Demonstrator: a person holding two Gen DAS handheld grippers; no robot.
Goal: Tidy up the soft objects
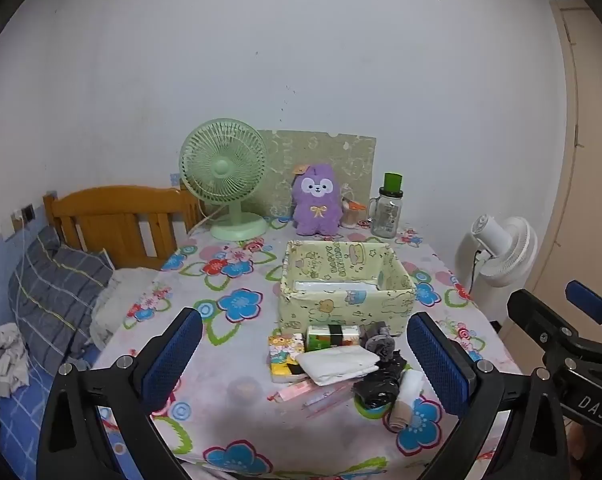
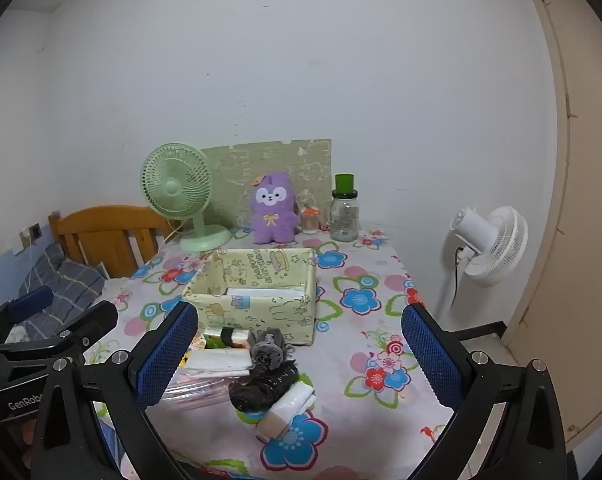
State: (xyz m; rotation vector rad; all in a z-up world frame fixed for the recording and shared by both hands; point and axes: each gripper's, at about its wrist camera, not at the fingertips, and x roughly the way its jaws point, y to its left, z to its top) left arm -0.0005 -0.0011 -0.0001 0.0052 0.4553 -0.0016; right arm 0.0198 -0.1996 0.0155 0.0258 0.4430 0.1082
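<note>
Left wrist view shows the soft objects clustered on the floral tablecloth (image 1: 229, 392) directly in front of the pale yellow storage box (image 1: 343, 292): a folded white cloth (image 1: 337, 364), a grey sock bundle (image 1: 377, 342), a crumpled black bag (image 1: 379, 388), a white-and-tan roll (image 1: 407, 400), a green-and-white tissue pack (image 1: 331, 336), a cartoon-printed packet (image 1: 287, 350) and a clear pink wrapper (image 1: 313, 394). The tissue pack and the sock bundle lie just beside the box's front wall; the box is open-topped, with a white item lying flat on its bottom. The left gripper (image 1: 305, 360) hangs above the near table edge with its blue pads spread wide, nothing between them, the pile framed in the gap. The right gripper (image 2: 301, 356) is likewise spread wide and holds nothing; in its view its left pad overlaps the cloth and packets, while the black bag (image 2: 263, 386) and the roll (image 2: 287, 410) remain unobstructed. Behind the box, along the wall, stand a green desk fan (image 1: 223, 184), a purple plush toy (image 1: 317, 206) and a glass jar with a green lid (image 1: 389, 208), backed by a patterned board (image 1: 341, 156). A white floor fan (image 2: 491, 244) stands off the table's right side; a wooden headboard (image 1: 117, 216) and a plaid pillow (image 1: 57, 292) lie to the left.
</note>
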